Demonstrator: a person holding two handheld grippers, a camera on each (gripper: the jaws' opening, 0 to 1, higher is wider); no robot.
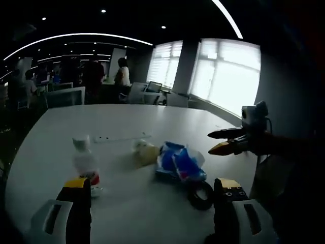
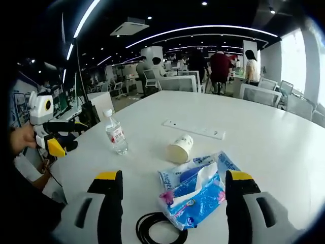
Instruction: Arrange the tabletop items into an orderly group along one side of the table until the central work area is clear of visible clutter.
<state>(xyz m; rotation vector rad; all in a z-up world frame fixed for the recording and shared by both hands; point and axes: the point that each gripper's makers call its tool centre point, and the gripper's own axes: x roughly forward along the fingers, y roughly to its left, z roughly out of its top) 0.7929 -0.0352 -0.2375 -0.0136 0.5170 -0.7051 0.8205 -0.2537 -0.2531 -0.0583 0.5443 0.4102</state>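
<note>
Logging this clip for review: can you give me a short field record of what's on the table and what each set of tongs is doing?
table: white table, items loosely scattered
bottle: upright water bottle
cup: paper cup lying on its side
packet: blue tissue packet
ring: black ring lying flat beside the packet
strip: white power strip, farther back
left tongs: open, holding nothing
right tongs: open, holding nothing

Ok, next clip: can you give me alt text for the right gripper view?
The right gripper hangs open over a white table, above a blue tissue pack and a black cable coil. Beyond lie a tipped paper cup, an upright water bottle and a white power strip; the left gripper enters from the left.
</note>
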